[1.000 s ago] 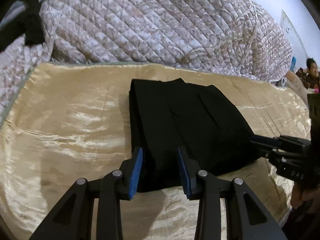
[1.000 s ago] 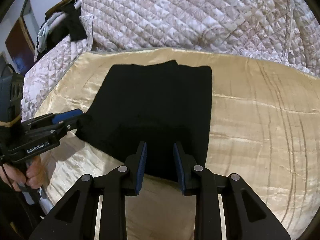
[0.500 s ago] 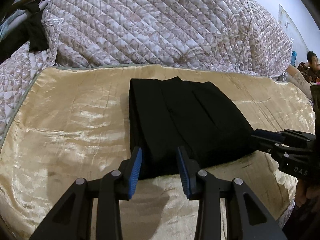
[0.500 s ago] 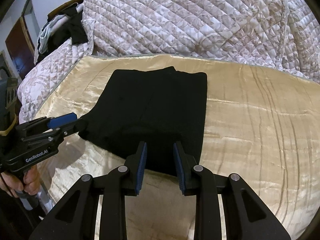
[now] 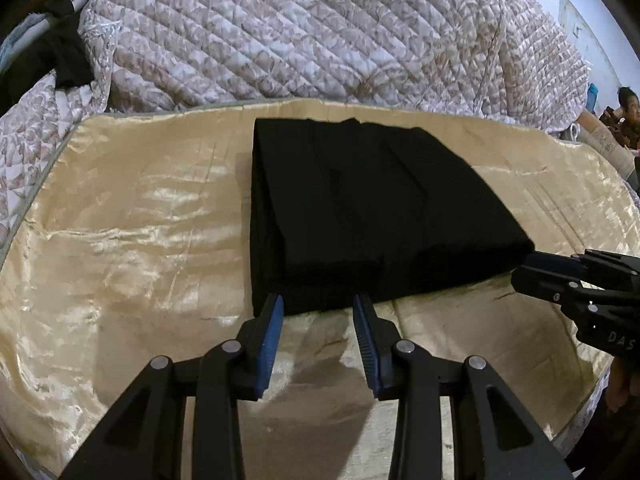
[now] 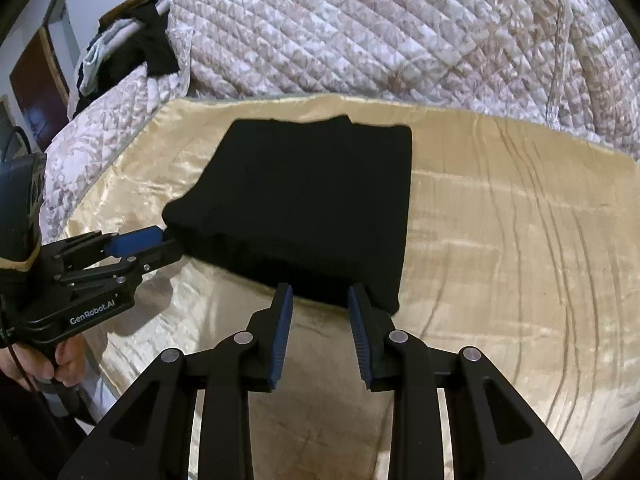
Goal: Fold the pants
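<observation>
A shiny gold sheet [image 5: 132, 240] covers a bed. Behind it lies a big heap of quilt [image 5: 312, 36] with a pale leaf print. Some dark clothes [image 6: 154, 46] hang at the far left corner. A person [image 5: 626, 110] sits far off at the right edge of the left view.

The black pants [image 5: 368, 208] lie on the gold sheet, folded into a neat flat block. They sit in the middle of the sheet, with the far edge close to the quilt.

The left gripper [image 5: 318, 308] sits at the near edge of the pants, by the near left corner. Its two blue pads [image 5: 272, 328] stand apart, and there is nothing between them. The tips are just at the cloth edge.

The right gripper [image 6: 320, 296] sits at the near edge by the near right corner. Its pads are apart too, and hold nothing.

In the right view, a hand [image 6: 60, 364] grips the handle of the left gripper, low at the left side.
</observation>
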Demonstrator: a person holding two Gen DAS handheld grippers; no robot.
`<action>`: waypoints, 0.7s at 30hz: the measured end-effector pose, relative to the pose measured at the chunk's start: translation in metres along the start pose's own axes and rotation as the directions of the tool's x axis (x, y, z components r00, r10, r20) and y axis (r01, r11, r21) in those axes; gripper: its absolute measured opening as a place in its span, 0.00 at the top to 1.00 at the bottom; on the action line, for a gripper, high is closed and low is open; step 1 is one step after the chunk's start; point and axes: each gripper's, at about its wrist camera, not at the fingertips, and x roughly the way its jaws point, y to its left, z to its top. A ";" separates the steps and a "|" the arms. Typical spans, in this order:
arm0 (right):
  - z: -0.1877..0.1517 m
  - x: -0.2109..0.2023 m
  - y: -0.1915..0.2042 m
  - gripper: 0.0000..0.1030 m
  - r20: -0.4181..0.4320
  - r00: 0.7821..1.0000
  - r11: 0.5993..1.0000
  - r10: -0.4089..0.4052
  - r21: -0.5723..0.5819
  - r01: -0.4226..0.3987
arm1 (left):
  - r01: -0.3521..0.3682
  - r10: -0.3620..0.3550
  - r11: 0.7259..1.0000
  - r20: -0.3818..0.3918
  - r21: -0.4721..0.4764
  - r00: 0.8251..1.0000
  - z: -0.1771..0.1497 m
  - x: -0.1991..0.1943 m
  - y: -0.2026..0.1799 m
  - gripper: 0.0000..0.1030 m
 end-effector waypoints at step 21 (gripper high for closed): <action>-0.008 0.015 0.000 0.55 -0.073 0.996 0.998 -0.055 -0.019 0.054 | 0.000 0.001 1.000 -0.034 0.021 0.999 -0.009 0.013 -0.001 0.39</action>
